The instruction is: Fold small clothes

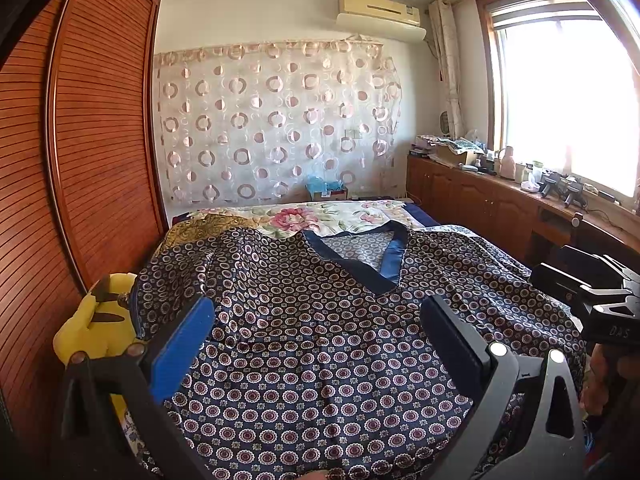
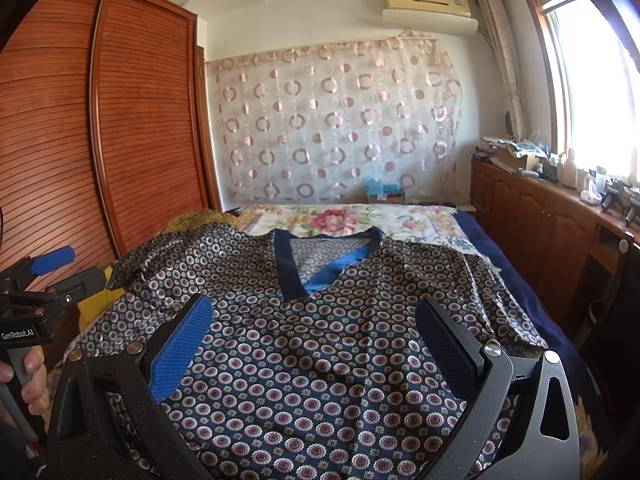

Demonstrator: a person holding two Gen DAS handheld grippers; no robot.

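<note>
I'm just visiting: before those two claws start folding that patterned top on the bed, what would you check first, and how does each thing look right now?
1. Left gripper open, holding nothing: ok.
2. Right gripper open, holding nothing: ok.
3. Patterned top spread out, V-neck at the far end: ok.
4. Fabric smooth: not ok, rumpled at the left shoulder.
5. Yellow plush toy clear of the top: not ok, right against its edge.
6. Near hem visible: cannot tell, below the frames.

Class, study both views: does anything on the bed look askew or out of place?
The shirt lies spread but rumpled, its left shoulder bunched up. A yellow plush toy sits wedged beside it at the bed's edge.
</note>
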